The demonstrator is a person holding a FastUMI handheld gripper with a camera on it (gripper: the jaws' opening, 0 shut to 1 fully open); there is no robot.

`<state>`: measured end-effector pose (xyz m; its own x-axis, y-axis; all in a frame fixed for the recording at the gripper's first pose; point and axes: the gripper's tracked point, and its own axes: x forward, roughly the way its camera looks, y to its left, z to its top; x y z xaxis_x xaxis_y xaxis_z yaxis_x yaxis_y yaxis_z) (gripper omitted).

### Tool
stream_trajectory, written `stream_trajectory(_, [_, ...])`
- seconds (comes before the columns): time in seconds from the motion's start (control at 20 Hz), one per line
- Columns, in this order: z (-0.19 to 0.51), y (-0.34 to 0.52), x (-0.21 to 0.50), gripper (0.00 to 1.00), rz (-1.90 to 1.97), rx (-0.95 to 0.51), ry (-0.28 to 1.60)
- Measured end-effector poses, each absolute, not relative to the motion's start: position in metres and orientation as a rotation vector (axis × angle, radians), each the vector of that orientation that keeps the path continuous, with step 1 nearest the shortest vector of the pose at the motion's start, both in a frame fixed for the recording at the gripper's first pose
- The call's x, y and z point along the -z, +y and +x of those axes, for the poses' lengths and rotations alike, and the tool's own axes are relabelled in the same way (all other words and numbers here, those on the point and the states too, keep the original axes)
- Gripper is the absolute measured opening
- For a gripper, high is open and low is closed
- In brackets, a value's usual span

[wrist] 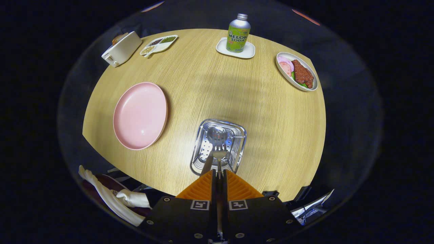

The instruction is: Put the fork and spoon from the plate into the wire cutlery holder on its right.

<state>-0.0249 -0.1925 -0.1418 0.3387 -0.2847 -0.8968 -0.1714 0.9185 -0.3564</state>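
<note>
Gripper (219,174) is poised over the near edge of the table (264,112). Its two orange fingers (200,188) are closed almost together, clamping the handle of the fork (219,156), which runs out ahead of them with its tines pointing away. Just ahead of the fingertips and below the fork stands the wire cutlery holder (237,135), seen from above, with a perforated metal bottom. The spoon (216,135) is already inside it, bowl toward the far side, its handle slanting back toward the fingers. The fork's head lies over the holder's opening, close to the spoon bowl; whether they touch cannot be told.

To the left of the holder, well apart, sits the pink plate (140,115), with nothing on it. Beyond, at the far side of the table: a white toaster (121,49) at far left, a divided dish (158,44) of grains beside it, a green soda bottle (238,33) upright on a white coaster (249,51), and a plate of meat and sliced vegetables (297,71) at far right.
</note>
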Motion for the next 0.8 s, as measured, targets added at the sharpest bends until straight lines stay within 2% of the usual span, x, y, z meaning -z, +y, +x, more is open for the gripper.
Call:
stream_trajectory(0.15, [-0.017,-0.186,0.133,0.15,-0.388,0.061,1.181])
stream_trajectory(0.2, [-0.013,-0.183,0.130,0.28,-0.379,0.060,1.161])
stream_trajectory(0.4, [-0.003,-0.157,0.117,0.59,-0.276,0.016,1.063])
stream_trajectory(0.5, [0.004,-0.143,0.112,0.61,-0.260,0.002,1.013])
stream_trajectory(0.6, [0.020,-0.132,0.100,0.75,-0.272,0.011,0.930])
stream_trajectory(0.7, [0.038,-0.114,0.086,0.94,-0.269,0.013,0.836])
stream_trajectory(0.75, [0.047,-0.103,0.077,0.99,-0.259,0.010,0.787])
stream_trajectory(0.8, [0.054,-0.094,0.068,0.99,-0.247,0.010,0.742])
